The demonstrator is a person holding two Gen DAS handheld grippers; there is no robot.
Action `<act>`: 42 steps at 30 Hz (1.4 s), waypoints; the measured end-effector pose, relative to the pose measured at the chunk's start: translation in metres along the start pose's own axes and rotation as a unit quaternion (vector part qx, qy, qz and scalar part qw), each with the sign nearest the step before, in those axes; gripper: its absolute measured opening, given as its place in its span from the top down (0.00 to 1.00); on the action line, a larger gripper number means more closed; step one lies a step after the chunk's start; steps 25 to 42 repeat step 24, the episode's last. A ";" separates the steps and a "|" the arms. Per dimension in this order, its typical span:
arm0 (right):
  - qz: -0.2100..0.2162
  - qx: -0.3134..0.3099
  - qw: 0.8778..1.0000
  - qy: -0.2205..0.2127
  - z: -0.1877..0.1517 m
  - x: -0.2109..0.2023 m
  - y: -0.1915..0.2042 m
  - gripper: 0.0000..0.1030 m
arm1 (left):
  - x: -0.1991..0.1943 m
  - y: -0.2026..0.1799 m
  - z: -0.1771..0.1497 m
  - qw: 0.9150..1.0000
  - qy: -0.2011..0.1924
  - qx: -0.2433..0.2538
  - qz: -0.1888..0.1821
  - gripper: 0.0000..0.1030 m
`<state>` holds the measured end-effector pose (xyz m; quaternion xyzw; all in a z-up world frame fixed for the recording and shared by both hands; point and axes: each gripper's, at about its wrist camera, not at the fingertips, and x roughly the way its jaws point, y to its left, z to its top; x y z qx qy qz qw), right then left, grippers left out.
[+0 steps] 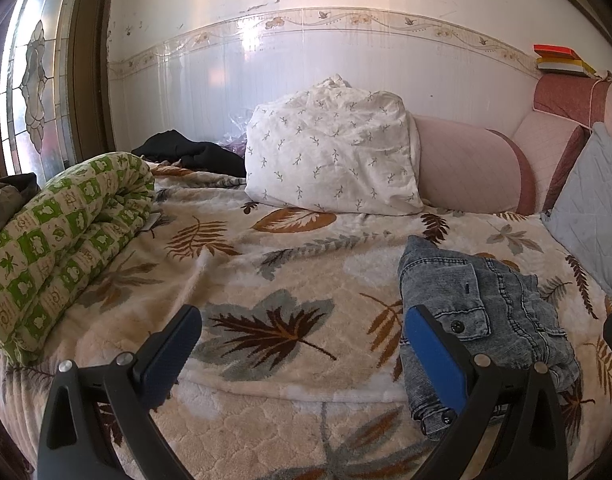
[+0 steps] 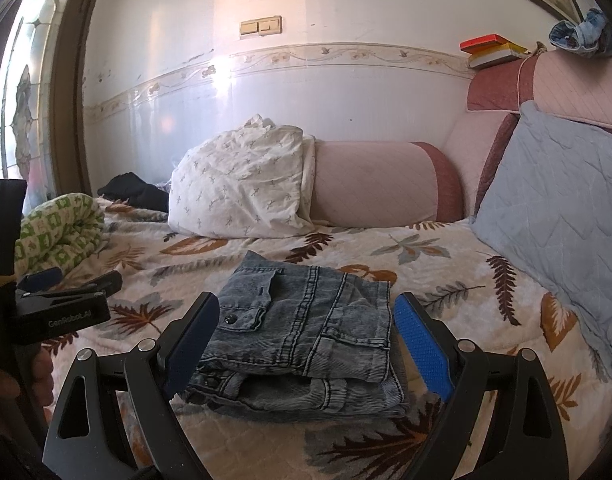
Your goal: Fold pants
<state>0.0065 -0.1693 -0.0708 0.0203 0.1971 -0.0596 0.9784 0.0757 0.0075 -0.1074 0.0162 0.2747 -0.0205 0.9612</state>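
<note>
Grey-blue denim pants (image 2: 302,332) lie folded in a compact stack on the leaf-patterned blanket (image 2: 445,272). My right gripper (image 2: 306,332) is open, its blue pads on either side of the stack just above it, holding nothing. My left gripper (image 1: 302,340) is open and empty over bare blanket (image 1: 266,264), with the pants (image 1: 485,320) to its right, behind its right finger. The left gripper also shows at the left edge of the right wrist view (image 2: 72,278).
A white patterned pillow (image 1: 329,156) and a pink bolster (image 1: 465,168) lie against the wall. A rolled green quilt (image 1: 62,244) lies at left, dark clothing (image 1: 190,152) behind it. A grey-blue cushion (image 2: 557,216) leans at right. Books (image 2: 493,50) sit on the headboard.
</note>
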 end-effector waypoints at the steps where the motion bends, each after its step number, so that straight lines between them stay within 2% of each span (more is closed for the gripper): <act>1: 0.000 0.000 1.000 0.000 0.000 0.000 0.000 0.13 | 0.000 0.000 0.000 1.000 0.000 0.000 0.000 0.00; 42: 0.001 -0.002 1.000 0.000 0.001 0.000 0.002 0.13 | -0.004 -0.006 -0.002 1.000 -0.014 0.009 -0.002 0.00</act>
